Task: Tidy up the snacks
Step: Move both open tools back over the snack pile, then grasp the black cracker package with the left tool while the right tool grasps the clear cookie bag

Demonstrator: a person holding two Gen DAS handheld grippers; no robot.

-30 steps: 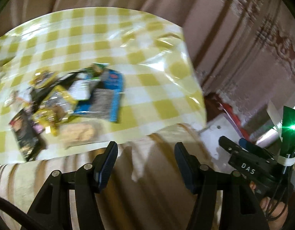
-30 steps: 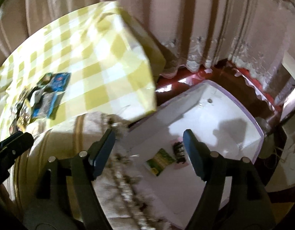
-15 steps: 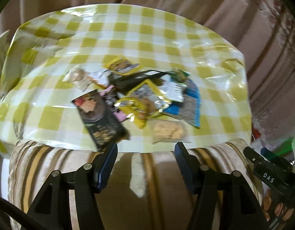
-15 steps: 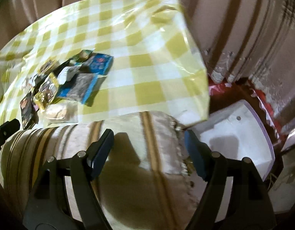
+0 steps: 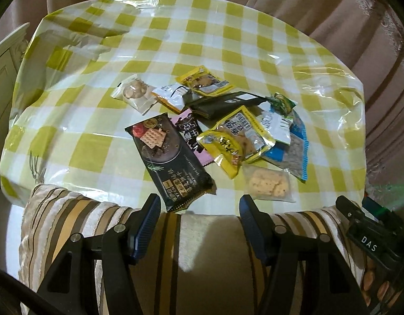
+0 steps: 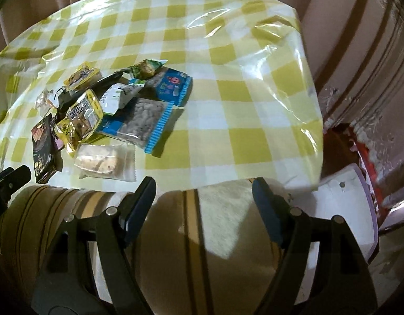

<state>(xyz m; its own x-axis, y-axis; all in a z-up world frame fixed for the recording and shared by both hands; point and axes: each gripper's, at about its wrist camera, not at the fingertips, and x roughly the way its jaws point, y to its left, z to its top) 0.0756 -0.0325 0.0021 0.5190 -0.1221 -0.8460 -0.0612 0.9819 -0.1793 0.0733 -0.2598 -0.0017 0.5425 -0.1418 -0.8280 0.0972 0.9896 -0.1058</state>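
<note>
I hold both tools short of the table, above a striped beige and brown cushioned chair back (image 5: 78, 225). My left gripper (image 5: 199, 210) has its jaws spread apart with nothing between them; my right gripper (image 6: 203, 191) is likewise spread and empty.

The snacks lie in one loose heap on the yellow and white checked plastic tablecloth (image 5: 175, 34), toward the near edge of the table. In the left wrist view, the long black cracker packet with gold lettering (image 5: 170, 157) lies nearest my left jaws, its end just beyond the left fingertip. A pink wrapper with dark characters (image 5: 192, 137) is partly tucked beneath it. A yellow foil pouch (image 5: 229, 147) overlaps a second yellow pouch with a printed label (image 5: 245, 127). A clear sachet of pale square biscuits (image 5: 269, 185) lies at the table edge, just beyond the right fingertip of the left gripper. A blue-edged clear bag of dark grains (image 5: 295, 155) sits to the right of the pile, with a small green packet (image 5: 282, 103) behind it. A flat black pouch (image 5: 223, 102), a yellow packet (image 5: 204, 81), a white and orange sachet (image 5: 169, 95) and a clear wrapper holding a round biscuit (image 5: 132, 93) form the far side.

In the right wrist view, a white plastic bin with a lilac rim (image 6: 341, 204) stands low at the right, beside the table. Brown curtains (image 6: 359, 26) hang behind.
</note>
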